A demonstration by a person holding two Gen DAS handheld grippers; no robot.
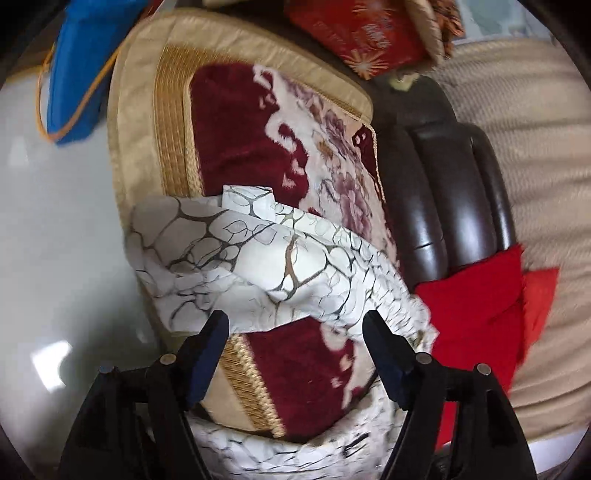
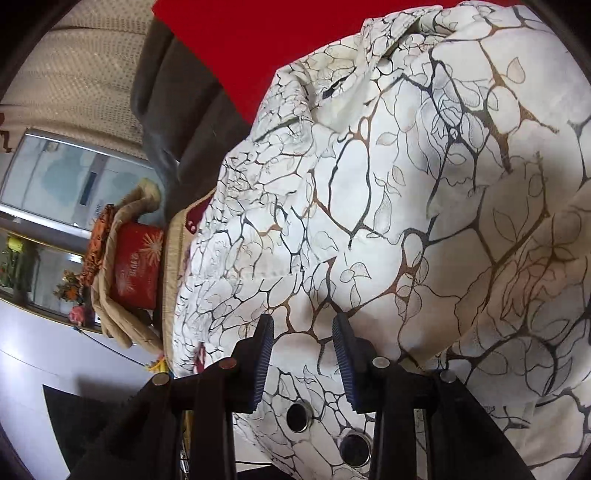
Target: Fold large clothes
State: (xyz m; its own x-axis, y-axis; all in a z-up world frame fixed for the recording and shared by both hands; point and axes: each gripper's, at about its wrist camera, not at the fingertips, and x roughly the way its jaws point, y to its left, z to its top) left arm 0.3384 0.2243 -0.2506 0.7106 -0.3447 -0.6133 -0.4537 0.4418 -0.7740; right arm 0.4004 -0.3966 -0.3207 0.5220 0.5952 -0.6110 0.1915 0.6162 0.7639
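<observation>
1. Only in the left view we see the blue bag (image 1: 74, 70); only the right shows two metal rings (image 2: 300, 417) on the garment (image 2: 369, 221).
2. The garment (image 1: 258, 258) lies on the cushion (image 1: 236, 122), just ahead of the released left claw (image 1: 295, 325).
3. The right claw (image 2: 303, 328), spread apart, has the garment between its fingers.

Red cushion (image 1: 369, 33) print (blurred, unreadable)

left wrist: looks down over sofa cushion (image 1: 236, 122), mid-range | right wrist: rolled sideways, close against white garment (image 2: 388, 221) | shared: garment, red cloth (image 1: 476, 314), red box (image 2: 135, 273)
</observation>
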